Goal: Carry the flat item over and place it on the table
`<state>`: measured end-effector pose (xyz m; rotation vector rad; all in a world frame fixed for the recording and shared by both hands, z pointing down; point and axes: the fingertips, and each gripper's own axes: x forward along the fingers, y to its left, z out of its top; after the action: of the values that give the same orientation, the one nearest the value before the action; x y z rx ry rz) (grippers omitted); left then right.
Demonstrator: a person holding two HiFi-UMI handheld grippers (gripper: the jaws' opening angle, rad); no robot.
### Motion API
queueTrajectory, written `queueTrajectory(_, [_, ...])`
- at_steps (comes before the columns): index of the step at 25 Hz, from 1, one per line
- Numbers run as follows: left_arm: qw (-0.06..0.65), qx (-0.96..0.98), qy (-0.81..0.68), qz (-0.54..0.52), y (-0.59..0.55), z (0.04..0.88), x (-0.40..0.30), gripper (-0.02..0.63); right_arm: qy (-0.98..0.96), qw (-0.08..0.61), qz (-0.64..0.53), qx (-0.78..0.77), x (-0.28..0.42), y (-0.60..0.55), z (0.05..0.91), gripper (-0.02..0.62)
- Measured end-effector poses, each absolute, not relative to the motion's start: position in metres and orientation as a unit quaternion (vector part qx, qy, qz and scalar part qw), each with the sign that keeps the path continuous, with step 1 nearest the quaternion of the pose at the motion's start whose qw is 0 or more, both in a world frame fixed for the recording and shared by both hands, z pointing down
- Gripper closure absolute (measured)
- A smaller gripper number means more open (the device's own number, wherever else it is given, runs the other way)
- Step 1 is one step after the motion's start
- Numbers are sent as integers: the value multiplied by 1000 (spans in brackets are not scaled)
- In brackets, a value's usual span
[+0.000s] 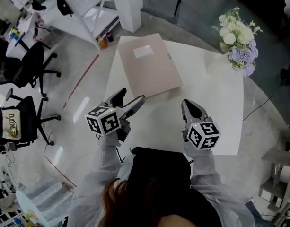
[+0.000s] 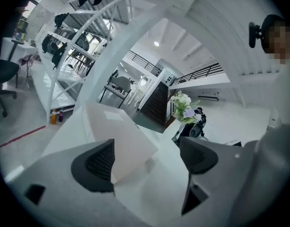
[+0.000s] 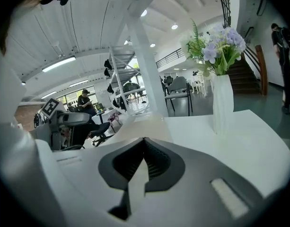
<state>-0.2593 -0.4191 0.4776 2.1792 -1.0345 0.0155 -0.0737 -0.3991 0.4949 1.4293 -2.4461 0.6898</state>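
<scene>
The flat item is a beige file box [image 1: 149, 65] with a white label, lying flat at the far left part of the white table [image 1: 215, 112]. My left gripper [image 1: 131, 100] hovers just short of the box's near corner with its jaws open and nothing between them. In the left gripper view that gripper [image 2: 149, 162] points at the box [image 2: 121, 131], a little apart from it. My right gripper [image 1: 189, 105] hangs over the table's near part, shut, with nothing held. In its own view the right gripper [image 3: 145, 160] faces the box's edge [image 3: 140, 126].
A white vase of flowers [image 1: 239, 41] stands at the table's far right corner, also in the right gripper view [image 3: 223, 98]. Black office chairs [image 1: 33, 65] stand on the floor to the left. A white shelf rack [image 1: 83, 4] and a column [image 1: 128, 4] rise beyond the table.
</scene>
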Motion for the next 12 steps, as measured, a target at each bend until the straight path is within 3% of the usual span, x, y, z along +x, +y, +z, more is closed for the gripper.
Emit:
queueTrajectory(6, [337, 865, -371, -20, -374, 452, -253, 234, -841, 98, 215, 488, -83, -354, 473, 584])
queueTrajectory(12, [306, 869, -386, -40, -344, 442, -243, 412, -845, 82, 197, 491, -77, -323, 460, 584])
